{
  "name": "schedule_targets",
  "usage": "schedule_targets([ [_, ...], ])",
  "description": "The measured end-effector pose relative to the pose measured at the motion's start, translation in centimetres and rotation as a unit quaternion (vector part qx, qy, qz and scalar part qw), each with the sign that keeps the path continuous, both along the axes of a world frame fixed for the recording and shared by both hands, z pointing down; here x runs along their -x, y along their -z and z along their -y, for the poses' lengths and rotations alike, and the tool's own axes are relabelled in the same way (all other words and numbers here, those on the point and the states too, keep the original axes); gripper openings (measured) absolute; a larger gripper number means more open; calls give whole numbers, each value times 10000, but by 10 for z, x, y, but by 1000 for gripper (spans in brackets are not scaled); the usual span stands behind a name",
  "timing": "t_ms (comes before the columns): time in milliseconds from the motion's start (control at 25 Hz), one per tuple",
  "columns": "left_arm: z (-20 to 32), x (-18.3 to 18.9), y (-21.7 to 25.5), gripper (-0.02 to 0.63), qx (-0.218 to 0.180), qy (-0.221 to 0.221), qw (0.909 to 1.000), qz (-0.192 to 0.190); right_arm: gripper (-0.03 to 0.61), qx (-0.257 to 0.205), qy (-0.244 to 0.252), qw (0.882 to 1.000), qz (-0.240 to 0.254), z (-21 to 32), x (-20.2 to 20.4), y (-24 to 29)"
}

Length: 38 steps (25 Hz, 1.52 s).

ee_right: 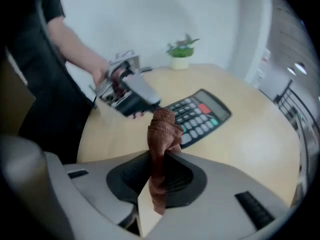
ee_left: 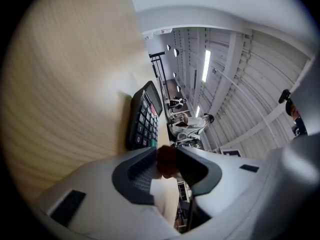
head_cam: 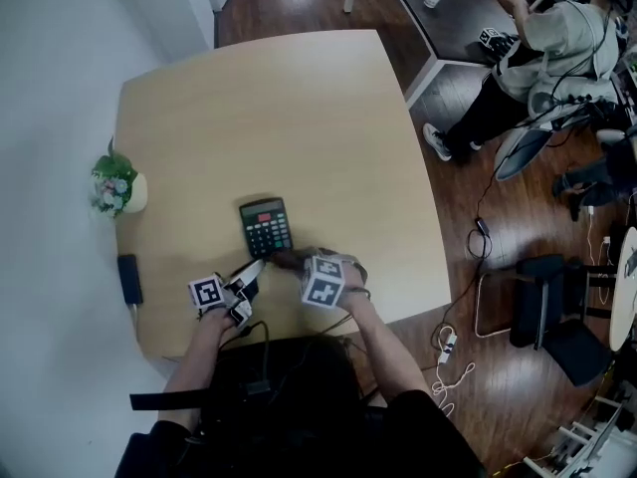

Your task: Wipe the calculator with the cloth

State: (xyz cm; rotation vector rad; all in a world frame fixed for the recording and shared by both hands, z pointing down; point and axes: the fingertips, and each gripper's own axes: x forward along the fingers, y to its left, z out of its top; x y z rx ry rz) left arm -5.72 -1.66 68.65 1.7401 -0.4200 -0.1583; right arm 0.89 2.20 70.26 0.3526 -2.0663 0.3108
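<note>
A black calculator (head_cam: 266,227) lies flat on the pale wooden table (head_cam: 299,108), keys up; it also shows as the calculator (ee_left: 145,119) and the calculator (ee_right: 200,114) in the two gripper views. Just in front of it, a small brown cloth (head_cam: 287,260) is bunched between both grippers. My right gripper (head_cam: 299,264) (ee_right: 161,171) is shut on the cloth (ee_right: 162,134), which sticks out past its tips toward the calculator. My left gripper (head_cam: 259,266) (ee_left: 167,156) comes in from the left, and the cloth's end (ee_left: 166,161) fills the gap between its tips, touching both pads.
A small potted plant (head_cam: 117,187) stands at the table's left edge, with a black slab (head_cam: 128,278) nearer me. Right of the table are wooden floor, cables (head_cam: 453,352), a dark chair (head_cam: 542,307) and a seated person (head_cam: 557,38) at another desk.
</note>
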Motion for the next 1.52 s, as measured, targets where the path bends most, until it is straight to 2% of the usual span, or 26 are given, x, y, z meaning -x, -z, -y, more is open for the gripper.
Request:
schedule_targets([
  [40, 1, -2, -2, 121, 70, -5, 10000, 20, 67, 13, -642, 9973, 364, 22, -8, 11],
  [80, 3, -4, -4, 121, 131, 3, 9999, 30, 67, -37, -1323, 9886, 718, 47, -18, 22],
  [160, 5, -7, -7, 121, 248, 38, 9997, 38, 67, -238, -2603, 9563, 1311, 102, -41, 37],
  [240, 7, -6, -10, 121, 370, 73, 9993, 41, 67, -346, -3440, 9215, 1767, 148, -55, 41],
  [280, 7, -5, -11, 121, 426, 94, 9990, 28, 67, -306, -3660, 9082, 2006, 166, -55, 39],
  [360, 8, -6, -12, 120, 479, 123, 9988, 24, 67, -16, -3826, 8906, 2459, 186, -43, 33],
  [440, 7, -7, -14, 120, 459, 113, 9988, 156, 67, 324, -3851, 8810, 2728, 189, -31, 24],
  [560, 6, -8, -17, 120, 578, 80, 9979, 298, 67, 704, -4067, 8645, 2869, 175, -32, 17],
  [760, 8, -6, -17, 118, 577, 67, 9978, 318, 67, 1259, -4042, 8690, 2562, 112, -28, 0],
  [920, 8, -11, -12, 118, 570, 54, 9982, 185, 67, 1800, -3927, 8726, 2280, 53, -27, -4],
  [1000, 8, -10, -11, 118, 549, 35, 9983, 166, 67, 1864, -3934, 8714, 2262, 45, -31, -1],
  [1080, 8, -9, -11, 118, 543, 37, 9984, 150, 67, 1509, -4051, 8707, 2345, 69, -41, 9],
  [1200, 10, -8, -12, 118, 503, 60, 9986, 142, 67, 569, -4218, 8648, 2664, 142, -53, 34],
  [1280, 10, -8, -14, 118, 478, 73, 9987, 175, 67, 308, -4166, 8623, 2861, 183, -48, 41],
  [1400, 8, -10, -13, 118, 443, 81, 9988, 192, 67, 586, -3913, 8725, 2868, 199, -30, 27],
  [1440, 7, -10, -13, 118, 439, 75, 9988, 218, 67, 718, -3929, 8711, 2857, 195, -27, 22],
  [1520, 6, -9, -15, 118, 515, 72, 9982, 305, 70, 958, -4104, 8611, 2845, 179, -31, 15],
])
